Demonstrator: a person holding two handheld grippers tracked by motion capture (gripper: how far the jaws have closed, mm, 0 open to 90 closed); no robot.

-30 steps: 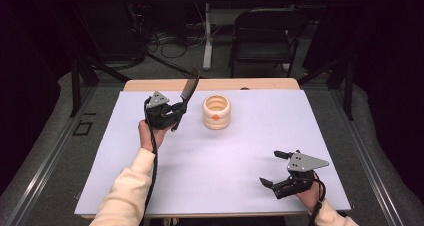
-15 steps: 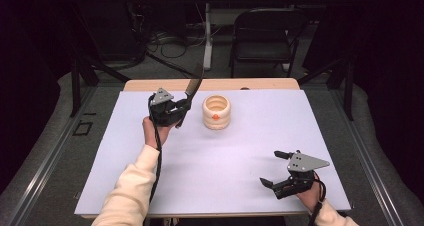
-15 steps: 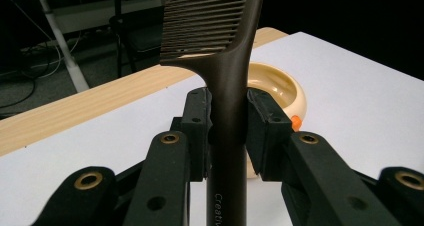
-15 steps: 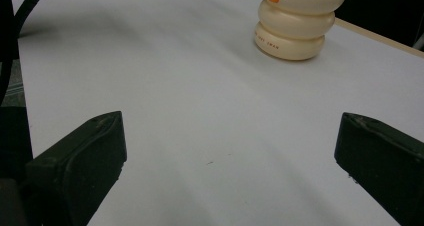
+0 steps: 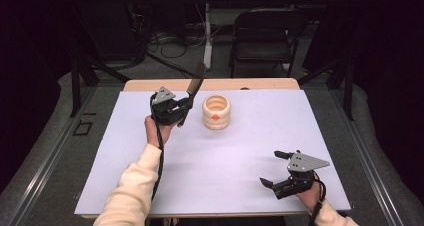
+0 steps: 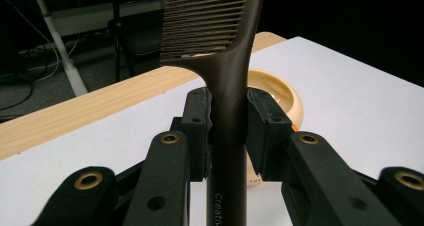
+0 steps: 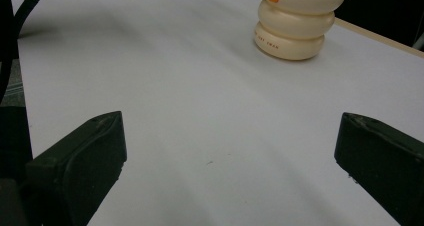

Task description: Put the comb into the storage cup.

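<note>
The comb [image 5: 195,86] is held upper left of centre in the high view, its handle clamped in the left gripper [image 5: 181,107] and its toothed end raised toward the upper right, above the far edge of the table [image 5: 150,86]. In the left gripper view the comb's [image 6: 227,101] dark handle is pressed from both sides by the two pads [image 6: 197,121], which are closed narrowly on it; the teeth fill the top centre of that frame.

Just right of the comb, near the top centre of the white sheet [image 5: 215,171], a cream ringed pot [image 5: 216,112] with an orange mark is seen, open at the top. It is close to the comb's tip but not touched by it. In the left gripper view the pot [image 6: 280,93] is partly hidden behind the handle and the right pad.

The right gripper [image 5: 274,168] is rested at the lower right of the sheet, well apart from the pot. Its jaws are spread wide and nothing is held between them; in the right gripper view bare sheet [image 7: 200,136] lies between the two jaws, and the pot [image 7: 297,21] is seen at the upper right.

Compared with the earlier frames, the left gripper and comb are shifted slightly toward the pot, and the right gripper is unchanged.
</note>
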